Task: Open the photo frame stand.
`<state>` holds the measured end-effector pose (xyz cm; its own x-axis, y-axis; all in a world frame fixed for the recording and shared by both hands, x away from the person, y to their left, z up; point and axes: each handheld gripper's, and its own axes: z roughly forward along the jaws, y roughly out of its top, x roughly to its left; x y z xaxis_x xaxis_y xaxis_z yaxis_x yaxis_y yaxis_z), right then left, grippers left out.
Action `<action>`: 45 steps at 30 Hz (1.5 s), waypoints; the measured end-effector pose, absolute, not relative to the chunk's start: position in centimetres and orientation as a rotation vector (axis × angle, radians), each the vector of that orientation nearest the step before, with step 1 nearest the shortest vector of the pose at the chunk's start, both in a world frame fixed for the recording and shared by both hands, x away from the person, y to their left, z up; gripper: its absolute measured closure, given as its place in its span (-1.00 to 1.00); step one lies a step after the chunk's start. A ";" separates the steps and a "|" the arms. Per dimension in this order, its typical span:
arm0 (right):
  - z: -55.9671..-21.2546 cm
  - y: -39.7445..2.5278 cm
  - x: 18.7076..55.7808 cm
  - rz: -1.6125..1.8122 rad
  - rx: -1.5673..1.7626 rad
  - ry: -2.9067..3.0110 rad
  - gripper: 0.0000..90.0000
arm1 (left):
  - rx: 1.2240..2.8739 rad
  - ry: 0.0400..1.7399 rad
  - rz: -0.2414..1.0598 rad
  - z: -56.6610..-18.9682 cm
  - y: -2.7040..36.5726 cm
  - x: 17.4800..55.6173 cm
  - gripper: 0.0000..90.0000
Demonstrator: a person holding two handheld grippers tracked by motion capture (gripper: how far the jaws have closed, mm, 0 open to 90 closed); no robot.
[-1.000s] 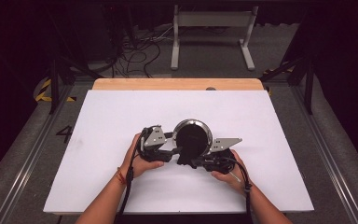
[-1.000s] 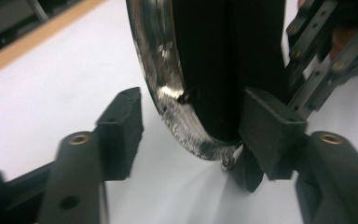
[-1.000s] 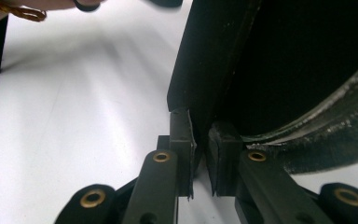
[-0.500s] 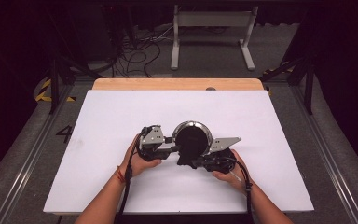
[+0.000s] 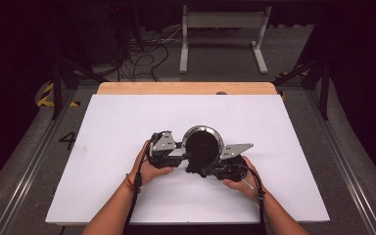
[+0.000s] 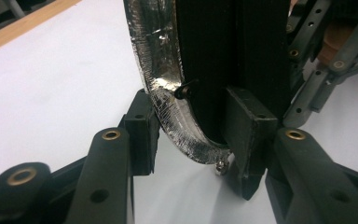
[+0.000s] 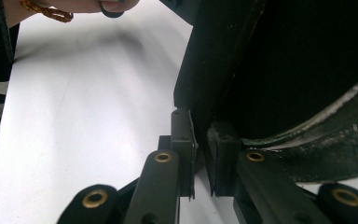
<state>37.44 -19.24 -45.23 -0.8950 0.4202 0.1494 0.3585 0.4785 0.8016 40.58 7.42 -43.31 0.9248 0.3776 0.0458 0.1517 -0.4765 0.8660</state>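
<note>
Left gripper: black jaws on black links, brass-coloured pivot bushings.
Right gripper: same black jaws and brass bushings.
Plates: grey, three-cornered, drilled with small holes.
Cables: black, trailing along each bare forearm.
Bracelet: thin, reddish, on left wrist.

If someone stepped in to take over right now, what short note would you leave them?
Left gripper: jaws astride the foil-wrapped rim of the round black pan, a gap showing on one side, so grip uncertain.
Right gripper: jaws pinched on a black flap at the pan's edge.
The pan stands on its edge near the middle of the white table, between both hands.
Done: both grippers are at the pan. Left: wherever it must go.
</note>
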 end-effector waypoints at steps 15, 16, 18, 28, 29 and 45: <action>-44.9 -19.4 37.8 1.401 0.733 2.640 0.74 | 2.061 0.392 0.505 -43.4 7.8 39.2 0.58; -45.0 -19.4 37.8 1.397 0.725 2.650 0.73 | 2.062 0.400 0.531 -43.6 7.9 39.2 0.62; -45.2 -19.3 37.6 1.387 0.732 2.654 0.71 | 2.055 0.408 0.535 -43.7 8.1 39.2 0.65; -45.2 -19.1 37.4 1.387 0.754 2.638 0.70 | 2.038 0.425 0.477 -44.0 8.5 39.4 0.65; -45.2 -19.2 37.4 1.387 0.758 2.636 0.70 | 2.037 0.425 0.480 -44.0 8.5 39.4 0.65; -45.0 -19.2 36.4 1.386 0.775 2.650 0.69 | 2.044 0.427 0.510 -44.1 8.3 38.9 0.64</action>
<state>36.45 -19.24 -45.02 -0.8728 0.4536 0.1804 0.4070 0.4721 0.7820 38.92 8.32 -44.08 0.8518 0.4910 0.1824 0.0937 -0.4855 0.8692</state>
